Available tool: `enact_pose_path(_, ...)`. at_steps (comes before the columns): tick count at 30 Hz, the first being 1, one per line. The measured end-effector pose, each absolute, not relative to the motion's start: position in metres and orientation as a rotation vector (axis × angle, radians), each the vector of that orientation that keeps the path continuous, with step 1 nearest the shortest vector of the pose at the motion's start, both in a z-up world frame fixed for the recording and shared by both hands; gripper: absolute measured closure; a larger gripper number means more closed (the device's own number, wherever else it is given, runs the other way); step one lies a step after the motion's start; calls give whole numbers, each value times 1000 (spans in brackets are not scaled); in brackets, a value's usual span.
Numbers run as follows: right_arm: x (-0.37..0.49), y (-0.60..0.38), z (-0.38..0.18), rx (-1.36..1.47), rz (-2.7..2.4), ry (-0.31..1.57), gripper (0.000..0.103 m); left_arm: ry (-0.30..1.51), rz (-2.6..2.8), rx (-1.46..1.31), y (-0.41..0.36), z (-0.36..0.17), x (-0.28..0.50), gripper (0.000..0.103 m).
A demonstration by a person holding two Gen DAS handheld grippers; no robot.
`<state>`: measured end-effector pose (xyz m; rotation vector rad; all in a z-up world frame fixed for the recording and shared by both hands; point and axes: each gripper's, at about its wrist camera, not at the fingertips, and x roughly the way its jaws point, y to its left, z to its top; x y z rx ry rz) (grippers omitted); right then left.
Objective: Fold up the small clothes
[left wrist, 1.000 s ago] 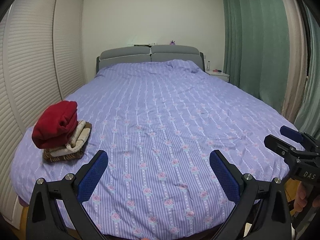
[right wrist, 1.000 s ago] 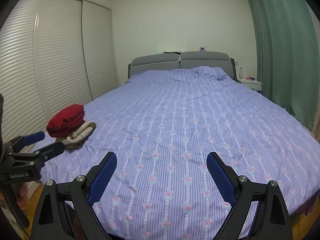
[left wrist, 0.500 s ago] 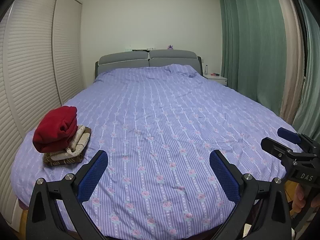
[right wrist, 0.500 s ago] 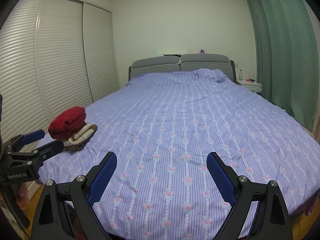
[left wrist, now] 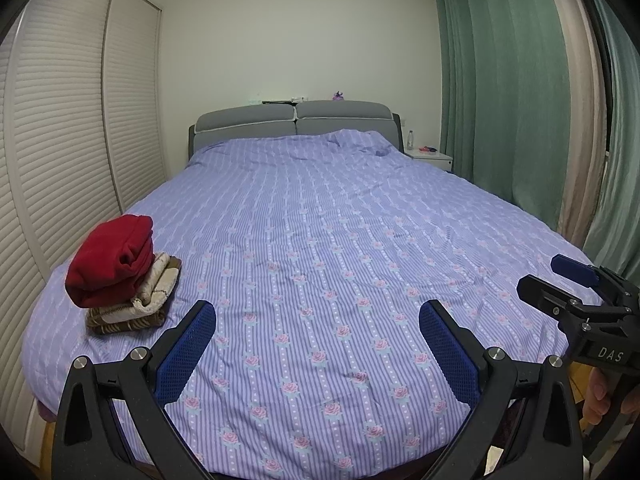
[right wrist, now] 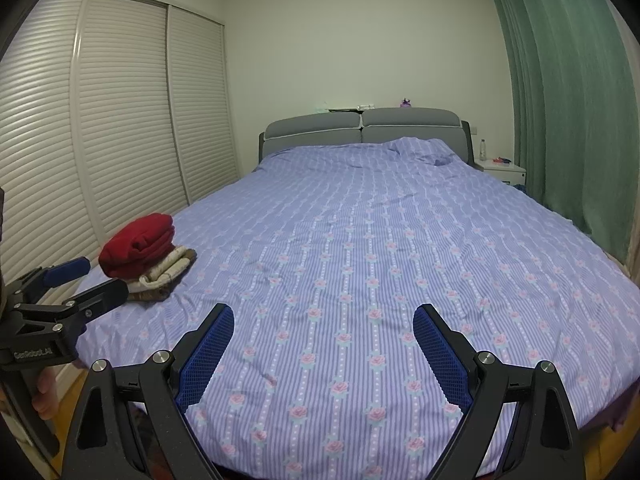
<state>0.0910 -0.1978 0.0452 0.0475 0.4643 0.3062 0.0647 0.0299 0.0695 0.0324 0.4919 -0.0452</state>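
The left claw (left wrist: 316,344) is hovering above the foot of the bed (left wrist: 320,248) with its blue-padded fingers (left wrist: 186,350) spread wide and gripping nothing. The right claw (right wrist: 324,348) is hanging over the same near edge, equally wide and holding nothing; in the left wrist view it is showing at about 4 o'clock, and the left one is appearing at about 8 o'clock in the right wrist view. A stack of folded clothes (left wrist: 124,276) is sitting on the purple striped bedspread near the left edge of the bed, at roughly 9 o'clock in both views: a red garment (left wrist: 110,260) is lying on top of a cream knitted piece (left wrist: 156,290), which is resting on a brown patterned one (left wrist: 124,322). A grey headboard (left wrist: 292,124) is standing at 12 o'clock, green curtains (left wrist: 500,92) are hanging at 2 o'clock, and slatted wardrobe doors (left wrist: 60,140) are lining the left wall.
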Motion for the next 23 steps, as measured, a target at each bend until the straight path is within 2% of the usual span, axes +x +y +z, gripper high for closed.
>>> enact_pose_path(23,91,-200,44,53,311,469,11,508,-43,35,30,68,66,0)
